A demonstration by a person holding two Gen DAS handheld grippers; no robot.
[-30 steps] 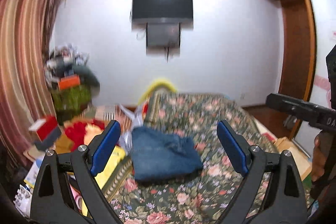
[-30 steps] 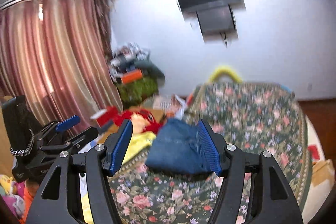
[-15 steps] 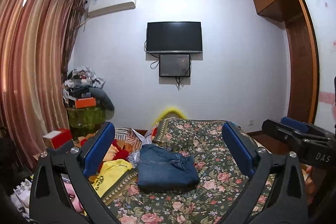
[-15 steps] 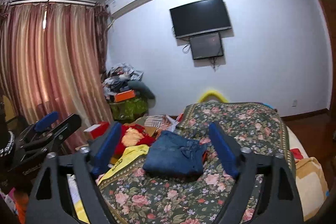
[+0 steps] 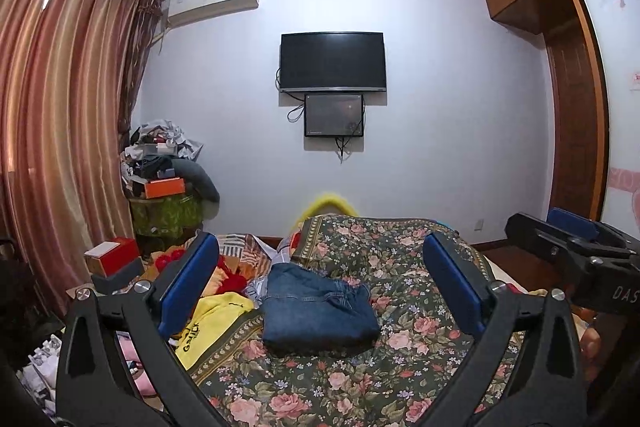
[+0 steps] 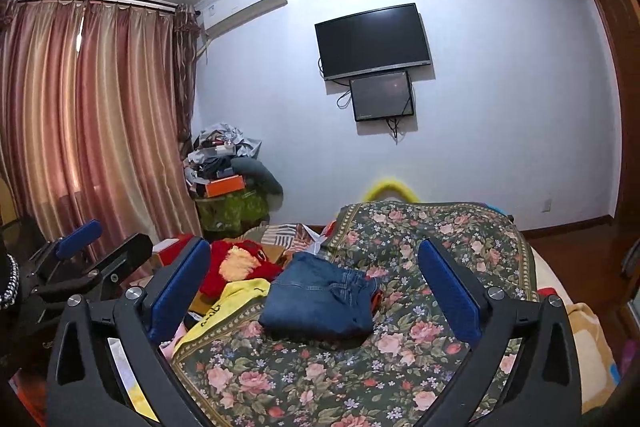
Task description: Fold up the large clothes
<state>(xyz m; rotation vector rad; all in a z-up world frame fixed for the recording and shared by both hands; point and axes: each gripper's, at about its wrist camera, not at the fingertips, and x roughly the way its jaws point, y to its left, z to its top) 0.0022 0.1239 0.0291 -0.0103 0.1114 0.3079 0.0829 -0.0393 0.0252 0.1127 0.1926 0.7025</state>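
We observe the folded jeans (image 5: 318, 311) lying flat on the floral bedspread (image 5: 400, 355) of the bed, toward its left side. A yellow garment (image 5: 210, 323) lies just beside the jeans on their left, with a red item (image 6: 240, 263) behind it.

Left claw (image 5: 320, 285): jaws spread wide, nothing between the blue pads (image 5: 188, 285). The jaws have just been opening over the last second. The claw is held short of the jeans, clear of them.

Right claw (image 6: 316, 291): jaws spread wide after just opening further, empty, likewise clear of the jeans. In the left wrist view it appears at the right edge.

A television (image 5: 332, 61) hangs on the far wall, with a smaller screen (image 5: 334, 115) mounted directly below it.
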